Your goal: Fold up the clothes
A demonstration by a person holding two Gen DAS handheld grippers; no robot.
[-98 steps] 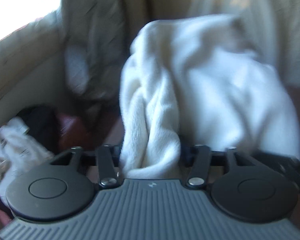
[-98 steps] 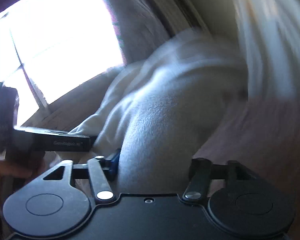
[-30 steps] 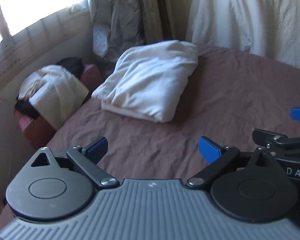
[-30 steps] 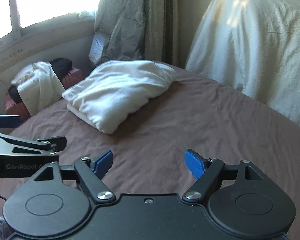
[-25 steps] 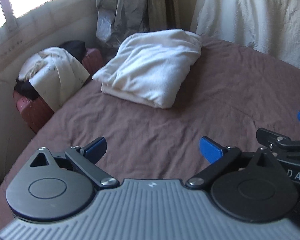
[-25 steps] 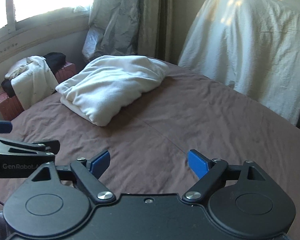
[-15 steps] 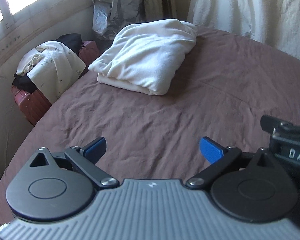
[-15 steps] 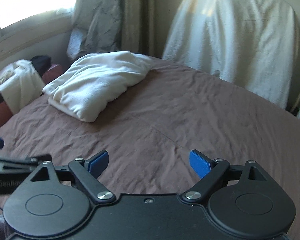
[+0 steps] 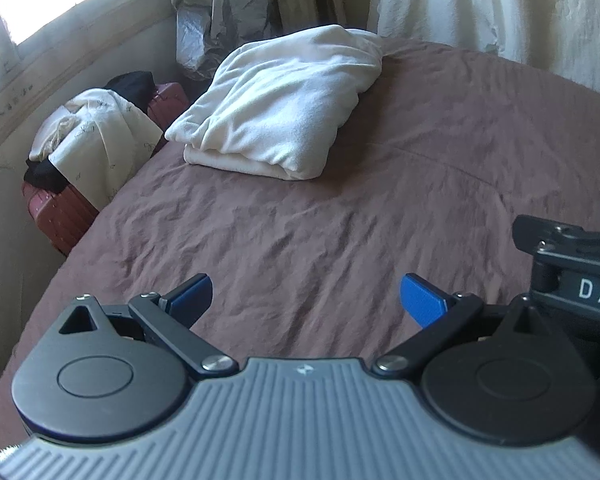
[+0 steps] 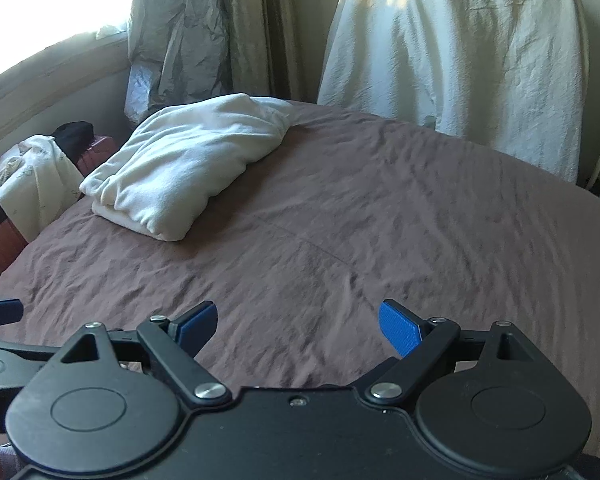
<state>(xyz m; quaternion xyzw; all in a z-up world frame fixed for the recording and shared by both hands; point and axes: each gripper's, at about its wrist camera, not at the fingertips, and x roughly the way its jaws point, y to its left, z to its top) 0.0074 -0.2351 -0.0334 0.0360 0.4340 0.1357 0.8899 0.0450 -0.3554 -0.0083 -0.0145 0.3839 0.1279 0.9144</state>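
Observation:
A folded white fleece garment (image 9: 284,108) (image 10: 188,164) lies at the far left corner of the brown bed (image 9: 340,220) (image 10: 380,220). My left gripper (image 9: 306,300) hovers open over bare sheet, well short of the garment, nothing between its blue pads. The right gripper (image 10: 296,326) is likewise open and empty above the sheet. Part of the right gripper (image 9: 572,256) shows at the right edge of the left wrist view, and the left gripper's blue tip (image 10: 0,314) at the left edge of the right wrist view.
A red suitcase (image 9: 60,212) with white and black clothes (image 9: 96,140) on it stands left of the bed under the window. Grey curtains (image 10: 180,36) hang behind. A white sheet drapes a tall object (image 10: 460,60) beyond the bed's far edge.
About three seconds ago both grippers held the white garment; now it lies folded on the bed and both are open. Over the last second both have drawn back and sunk slightly.

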